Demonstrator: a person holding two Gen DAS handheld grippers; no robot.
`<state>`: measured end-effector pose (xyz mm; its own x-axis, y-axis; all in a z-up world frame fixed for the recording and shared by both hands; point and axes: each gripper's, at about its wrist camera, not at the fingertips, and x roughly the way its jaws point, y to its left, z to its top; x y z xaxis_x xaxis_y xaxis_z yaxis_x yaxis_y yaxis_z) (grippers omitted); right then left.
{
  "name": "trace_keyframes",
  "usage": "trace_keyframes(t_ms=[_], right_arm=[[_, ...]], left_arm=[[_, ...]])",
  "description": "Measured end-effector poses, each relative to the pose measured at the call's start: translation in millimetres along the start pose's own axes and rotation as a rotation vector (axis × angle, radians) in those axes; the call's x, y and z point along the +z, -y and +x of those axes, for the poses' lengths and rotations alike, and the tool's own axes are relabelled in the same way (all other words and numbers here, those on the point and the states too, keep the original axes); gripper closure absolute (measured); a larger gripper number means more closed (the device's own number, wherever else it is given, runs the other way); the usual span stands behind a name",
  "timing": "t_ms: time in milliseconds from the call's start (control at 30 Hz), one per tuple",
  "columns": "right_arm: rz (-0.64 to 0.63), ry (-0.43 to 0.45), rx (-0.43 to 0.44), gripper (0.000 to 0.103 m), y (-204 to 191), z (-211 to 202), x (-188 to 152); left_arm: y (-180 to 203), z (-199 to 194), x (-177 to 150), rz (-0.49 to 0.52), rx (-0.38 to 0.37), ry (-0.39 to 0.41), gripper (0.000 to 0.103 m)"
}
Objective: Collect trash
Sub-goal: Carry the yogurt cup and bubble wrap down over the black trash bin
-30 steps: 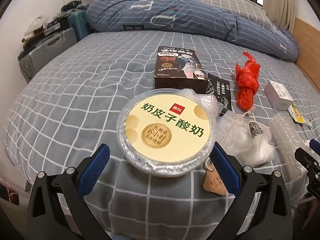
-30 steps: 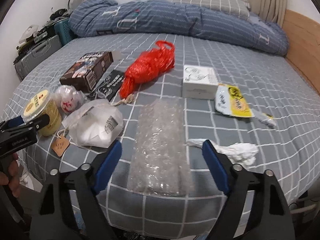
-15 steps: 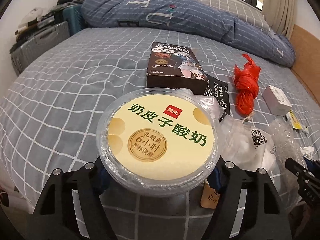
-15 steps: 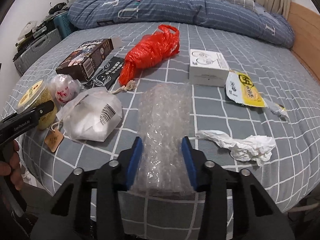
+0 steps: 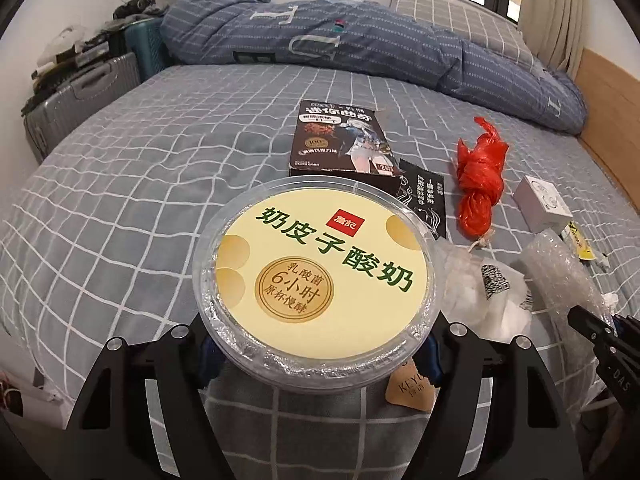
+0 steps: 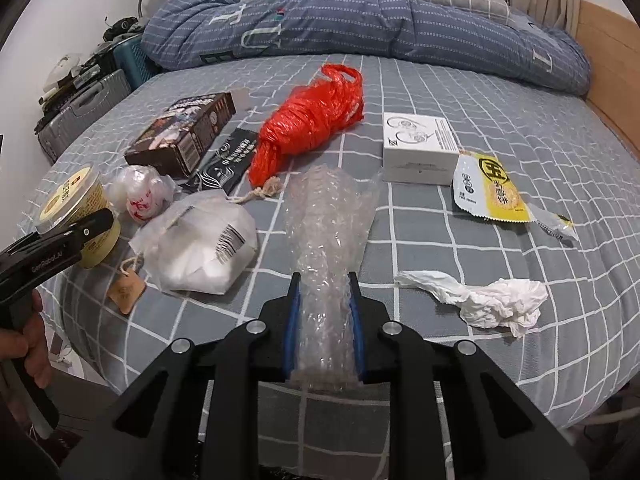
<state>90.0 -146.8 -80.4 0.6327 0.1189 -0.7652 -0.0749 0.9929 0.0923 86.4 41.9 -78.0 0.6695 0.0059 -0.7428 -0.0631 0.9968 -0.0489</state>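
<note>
**Both grippers loaded, lift is the step in hand**

How to do it well, as I judge it: raise both straight up off the bed [image 6: 500, 92] before moving sideways. The bubble wrap [image 6: 328, 240] is pinched only at its near end, and the rest lies forward on the sheet, so it will likely droop and drag; lift high enough to clear the white tissue [image 6: 488, 300] and the white bag [image 6: 208, 248] beside it. Keep the yogurt cup [image 5: 316, 272] level (foil lid looks sealed, contents unknown) and don't squeeze harder, since thin plastic walls can buckle.

Left gripper [image 5: 316, 356]: narrowed onto the yogurt cup, one finger at each lower side of the cup wall. The wide lid hides the blue pads from the left wrist view; the right wrist view shows a finger against the cup's side. The cup sits between the fingers, near the bed's front edge, with the dark snack box [image 5: 340, 140] just behind it.

Right gripper [image 6: 324, 320]: nearly closed, blue pads [image 6: 294, 320] pressing both sides of the bubble wrap and crushing it into a narrow column. The wrap runs away from the fingers toward the red plastic bag [image 6: 312, 124].

Left on the bed: white box [image 6: 420, 152], yellow sachet [image 6: 492, 192], black wrapper [image 6: 228, 160], small knotted bag [image 6: 140, 192], tan tag [image 6: 126, 288].
</note>
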Motion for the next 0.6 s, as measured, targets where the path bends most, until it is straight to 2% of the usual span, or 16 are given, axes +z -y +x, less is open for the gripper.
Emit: trace_keyframes(t_ms=[600], right_arm=[[-0.015, 0.075, -0.012, 0.083, -5.5, -56.4, 10.7]], left_arm=[[11.5, -50.1, 8.0, 0.017, -0.034, 0.033, 0.031]])
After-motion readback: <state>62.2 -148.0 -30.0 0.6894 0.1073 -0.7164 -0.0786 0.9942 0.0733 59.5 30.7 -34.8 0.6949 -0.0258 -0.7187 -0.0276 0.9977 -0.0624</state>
